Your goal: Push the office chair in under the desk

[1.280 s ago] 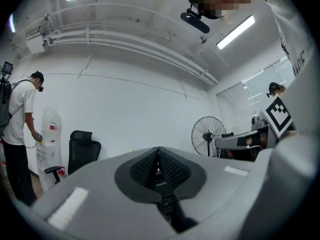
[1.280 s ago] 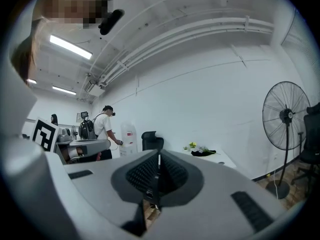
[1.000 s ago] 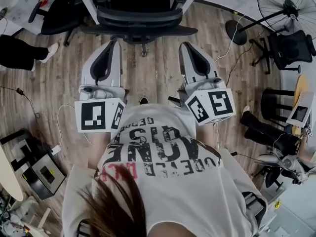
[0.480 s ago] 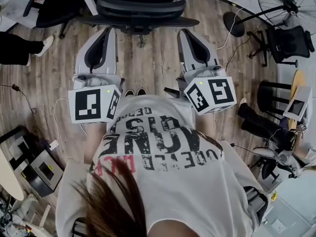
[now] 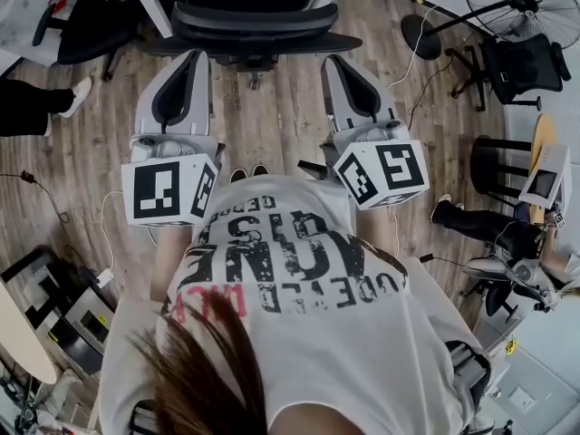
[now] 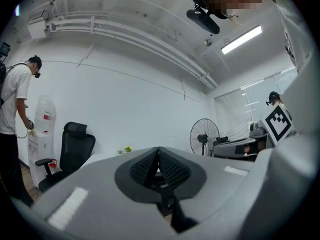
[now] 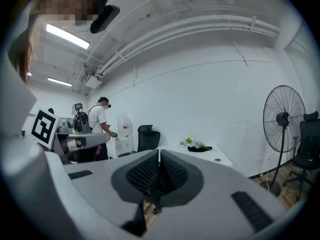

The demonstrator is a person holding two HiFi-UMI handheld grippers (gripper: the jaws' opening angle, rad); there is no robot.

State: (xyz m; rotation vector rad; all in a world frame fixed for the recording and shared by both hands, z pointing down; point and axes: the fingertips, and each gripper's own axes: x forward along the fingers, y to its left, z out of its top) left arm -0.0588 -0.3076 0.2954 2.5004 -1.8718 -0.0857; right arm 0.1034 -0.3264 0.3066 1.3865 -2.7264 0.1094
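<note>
Office chair (image 5: 254, 27), black, stands at the top centre of the head view, its seat apparently partly beneath the white desk (image 5: 155, 7). The person holds the left gripper (image 5: 200, 55) and right gripper (image 5: 327, 60) level near either end of the backrest, whether touching cannot be told. Both grippers have their jaws pressed together with nothing between them. The push looks close to finished, and the next move likely calls for both closed tips to bear evenly on the backrest and drive it straight toward the frame's top.
</note>
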